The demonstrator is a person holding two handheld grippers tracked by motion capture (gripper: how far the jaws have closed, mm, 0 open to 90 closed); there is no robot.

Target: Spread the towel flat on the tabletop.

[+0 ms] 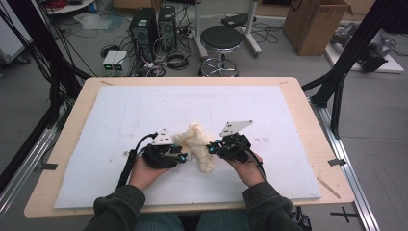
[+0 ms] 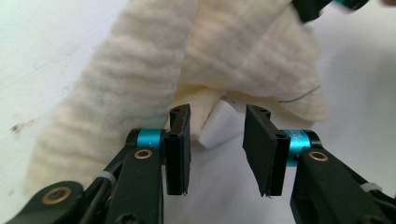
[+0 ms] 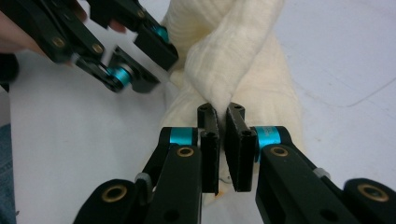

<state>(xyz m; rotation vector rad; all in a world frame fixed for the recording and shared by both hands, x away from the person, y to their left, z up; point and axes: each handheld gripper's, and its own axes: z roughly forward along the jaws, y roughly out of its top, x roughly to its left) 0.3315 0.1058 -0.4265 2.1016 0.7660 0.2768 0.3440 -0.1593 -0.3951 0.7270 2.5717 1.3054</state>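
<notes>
A cream crumpled cloth [image 1: 198,144] lies bunched on the white mat [image 1: 120,120], between both grippers. My left gripper [image 1: 184,158] sits at the cloth's left side; in the left gripper view it [image 2: 217,135] is open, its jaws apart around a fold of the cloth [image 2: 140,79] without pinching it. My right gripper [image 1: 210,148] is at the cloth's right side; in the right gripper view it [image 3: 221,122] is shut on a ridge of the cloth [image 3: 233,60]. The left gripper [image 3: 140,60] shows open at upper left there.
The mat covers a wooden table [image 1: 308,115]. Beyond the far edge stand a black stool [image 1: 221,41], computer towers [image 1: 144,29] with cables, and a cardboard box [image 1: 315,24]. Black frame legs [image 1: 346,62] flank the table.
</notes>
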